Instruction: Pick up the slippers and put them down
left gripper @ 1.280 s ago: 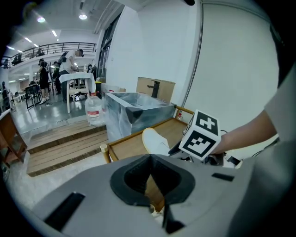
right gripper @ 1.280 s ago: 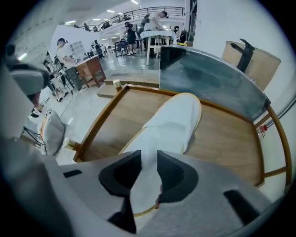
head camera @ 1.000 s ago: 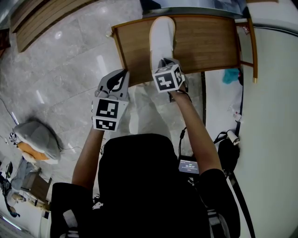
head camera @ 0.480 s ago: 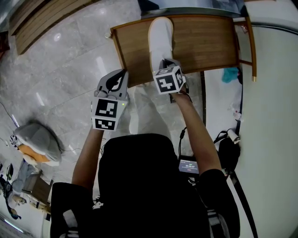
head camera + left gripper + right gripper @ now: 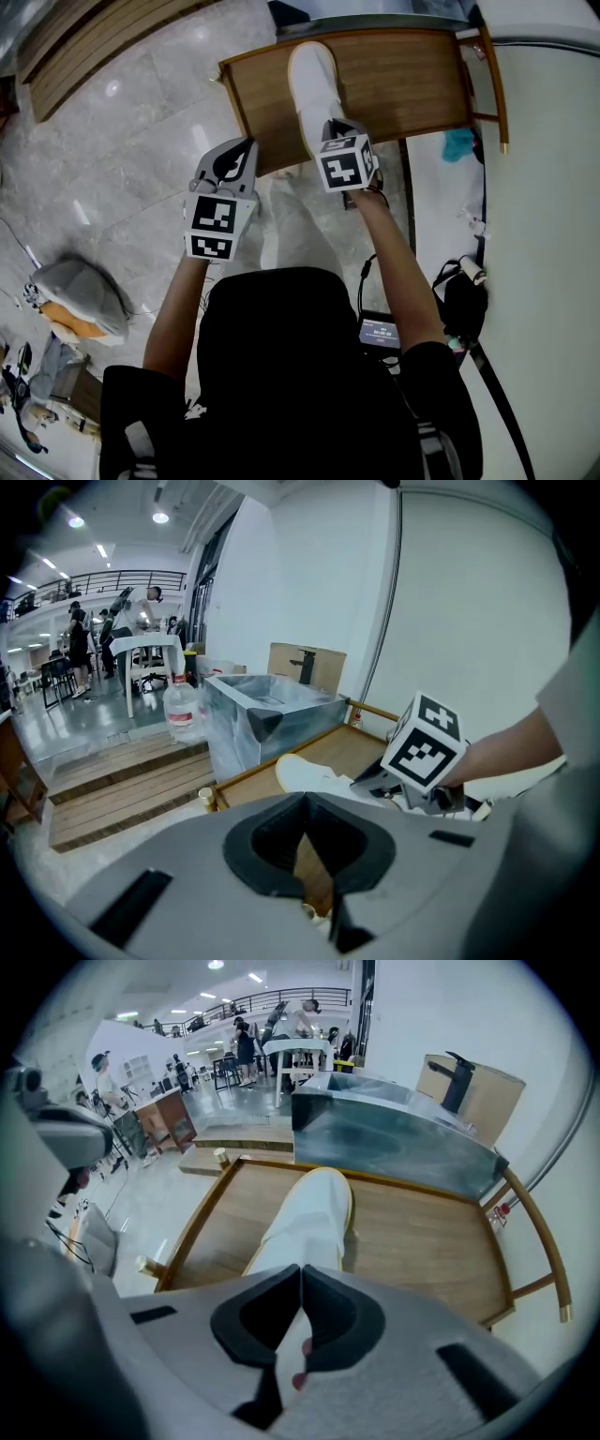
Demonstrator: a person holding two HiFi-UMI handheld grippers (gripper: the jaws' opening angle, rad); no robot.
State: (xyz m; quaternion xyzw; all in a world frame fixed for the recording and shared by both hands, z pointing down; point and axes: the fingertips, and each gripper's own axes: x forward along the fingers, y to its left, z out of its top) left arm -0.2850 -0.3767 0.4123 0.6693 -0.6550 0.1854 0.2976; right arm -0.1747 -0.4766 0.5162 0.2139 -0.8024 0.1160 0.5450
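A white slipper (image 5: 314, 84) lies lengthwise on a low wooden platform (image 5: 403, 80), its toe pointing away from me. My right gripper (image 5: 331, 129) is shut on the slipper's near heel end. In the right gripper view the white slipper (image 5: 309, 1213) runs from between the pads of the right gripper (image 5: 301, 1274) out over the wooden platform (image 5: 422, 1241). My left gripper (image 5: 246, 145) hangs over the floor by the platform's near left corner. Its pads meet and hold nothing. The left gripper view shows that left gripper (image 5: 302, 803) with the slipper (image 5: 305, 775) beyond.
A metal box (image 5: 394, 1138) stands at the platform's far edge, with a water bottle (image 5: 181, 710) beside it. Wooden steps (image 5: 75, 37) lie to the far left and a grey bag (image 5: 80, 281) on the floor. A white curved wall (image 5: 553, 187) bounds the right. A pale shape (image 5: 281, 225) lies between my arms.
My right gripper has risen a little with the slipper's heel end in it, and the slipper sits slightly further left and away. The left gripper has stayed put.
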